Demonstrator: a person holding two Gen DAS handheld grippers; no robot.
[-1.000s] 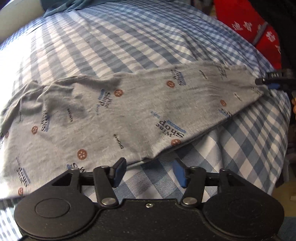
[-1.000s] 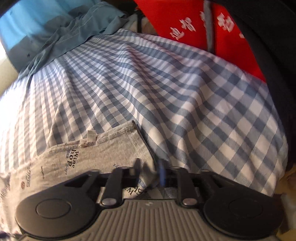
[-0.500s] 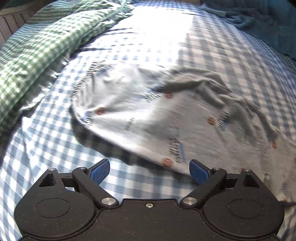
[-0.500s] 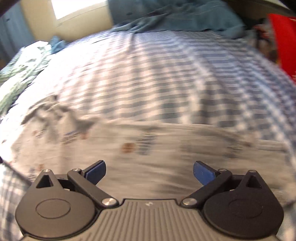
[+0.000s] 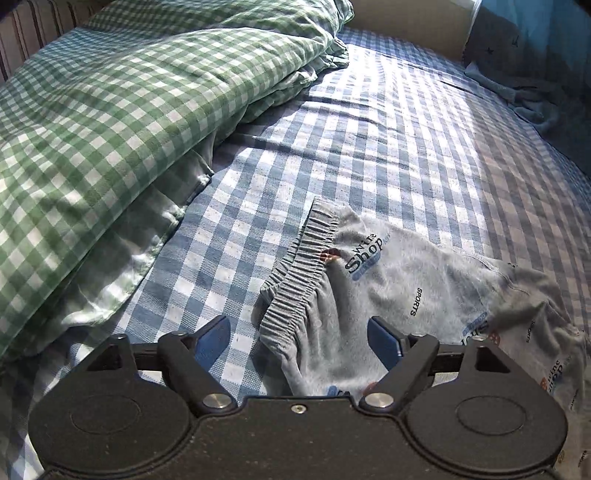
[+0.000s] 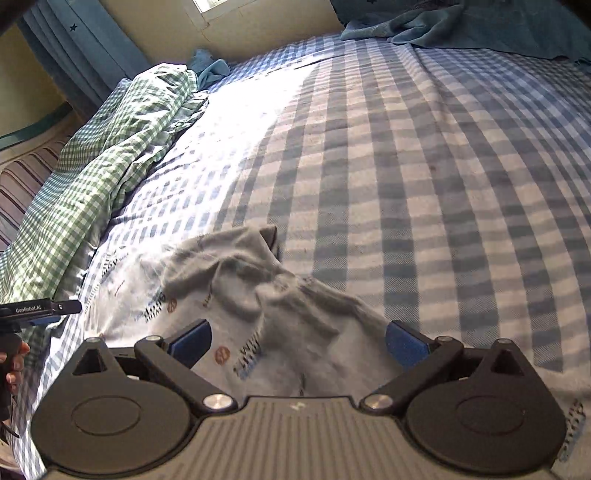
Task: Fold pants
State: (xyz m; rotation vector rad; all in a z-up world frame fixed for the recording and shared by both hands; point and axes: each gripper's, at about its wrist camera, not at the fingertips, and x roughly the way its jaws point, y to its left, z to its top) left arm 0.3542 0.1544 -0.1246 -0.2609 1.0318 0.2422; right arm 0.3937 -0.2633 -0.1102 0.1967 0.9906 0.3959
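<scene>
The grey printed pants [image 5: 399, 291] lie on the blue checked bed sheet [image 5: 406, 129]. Their elastic waistband [image 5: 299, 273] is rumpled and points toward the pillow. My left gripper [image 5: 299, 338] is open and empty, just above the waistband end. In the right wrist view the pants [image 6: 258, 306] lie wrinkled and bunched in front of my right gripper [image 6: 297, 341], which is open and empty over the cloth. The left gripper [image 6: 40, 310] shows at the far left edge of that view.
A green checked duvet [image 5: 110, 129] is heaped along the left side of the bed. A teal blanket [image 6: 461, 26] lies at the far right edge. A window and wall stand behind the bed.
My right gripper has let go of the pant hem and opened. Both grippers have swung left along the pants to the waistband end. The cloth now lies bunched there.
</scene>
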